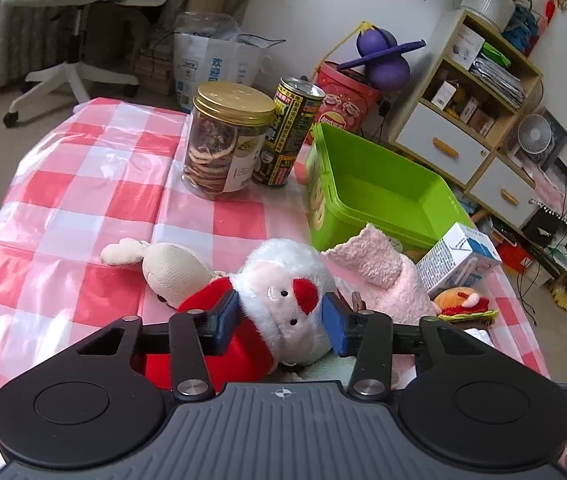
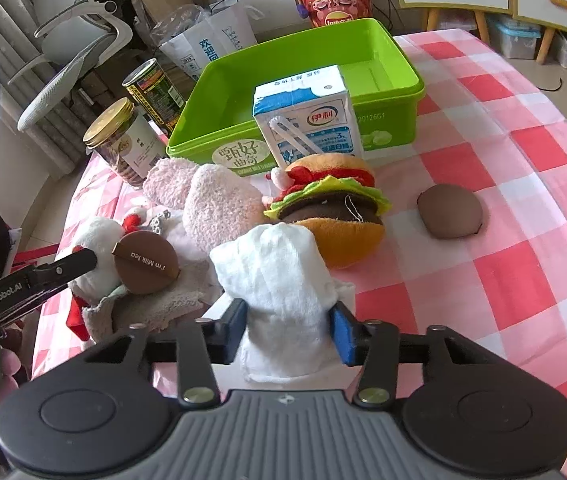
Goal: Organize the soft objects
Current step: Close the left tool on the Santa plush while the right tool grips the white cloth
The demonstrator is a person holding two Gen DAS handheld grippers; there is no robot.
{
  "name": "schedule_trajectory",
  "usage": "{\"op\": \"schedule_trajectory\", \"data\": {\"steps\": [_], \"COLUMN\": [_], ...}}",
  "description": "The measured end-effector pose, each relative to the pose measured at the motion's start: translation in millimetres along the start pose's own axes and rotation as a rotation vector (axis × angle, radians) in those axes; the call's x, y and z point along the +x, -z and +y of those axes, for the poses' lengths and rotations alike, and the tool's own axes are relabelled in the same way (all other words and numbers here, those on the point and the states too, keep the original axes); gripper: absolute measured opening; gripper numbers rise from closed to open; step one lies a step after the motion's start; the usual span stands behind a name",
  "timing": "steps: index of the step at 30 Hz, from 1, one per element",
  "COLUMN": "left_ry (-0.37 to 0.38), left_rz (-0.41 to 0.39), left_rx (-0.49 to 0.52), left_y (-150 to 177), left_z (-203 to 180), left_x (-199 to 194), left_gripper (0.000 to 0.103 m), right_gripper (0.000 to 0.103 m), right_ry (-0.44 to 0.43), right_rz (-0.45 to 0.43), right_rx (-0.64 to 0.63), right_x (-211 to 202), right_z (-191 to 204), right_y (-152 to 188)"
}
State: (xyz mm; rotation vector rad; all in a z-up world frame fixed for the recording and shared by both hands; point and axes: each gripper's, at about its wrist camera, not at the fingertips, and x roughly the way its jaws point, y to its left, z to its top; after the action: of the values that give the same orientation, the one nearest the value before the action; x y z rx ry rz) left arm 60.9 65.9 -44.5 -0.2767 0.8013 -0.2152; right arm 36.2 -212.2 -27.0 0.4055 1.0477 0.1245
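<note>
A white plush toy with a red nose and red body lies on the checked tablecloth. My left gripper is shut on its head, one blue pad at each cheek. A beige rabbit plush lies behind it, and a pink fluffy plush to its right. In the right wrist view a bunched white cloth stands between the pads of my right gripper, which is shut on it. Beyond the cloth lie a burger plush and the pink fluffy plush. The green bin behind them holds nothing.
A milk carton stands against the bin's near wall. A gold-lidded jar and a can stand left of the bin. A brown round pad lies to the right, and a brown disc rests on a grey cloth.
</note>
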Motion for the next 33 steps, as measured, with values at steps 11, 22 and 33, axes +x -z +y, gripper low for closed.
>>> {"op": "schedule_trajectory", "data": {"steps": [11, 22, 33], "left_ry": [-0.020, -0.027, -0.016], "left_rz": [-0.028, -0.099, -0.157], "left_rx": [-0.013, -0.029, -0.046], "left_y": [-4, -10, -13], "left_z": [-2, -5, -9], "left_x": [-5, -26, -47], "left_gripper": [0.036, 0.035, 0.035], "right_gripper": [0.000, 0.000, 0.000], "right_ry": [-0.048, -0.096, -0.154], "right_rz": [-0.005, -0.056, -0.106], "right_rx": [0.043, 0.107, 0.132], "right_x": [-6, -26, -45], "right_z": [-6, -17, -20], "right_y": [-5, -14, -21]}}
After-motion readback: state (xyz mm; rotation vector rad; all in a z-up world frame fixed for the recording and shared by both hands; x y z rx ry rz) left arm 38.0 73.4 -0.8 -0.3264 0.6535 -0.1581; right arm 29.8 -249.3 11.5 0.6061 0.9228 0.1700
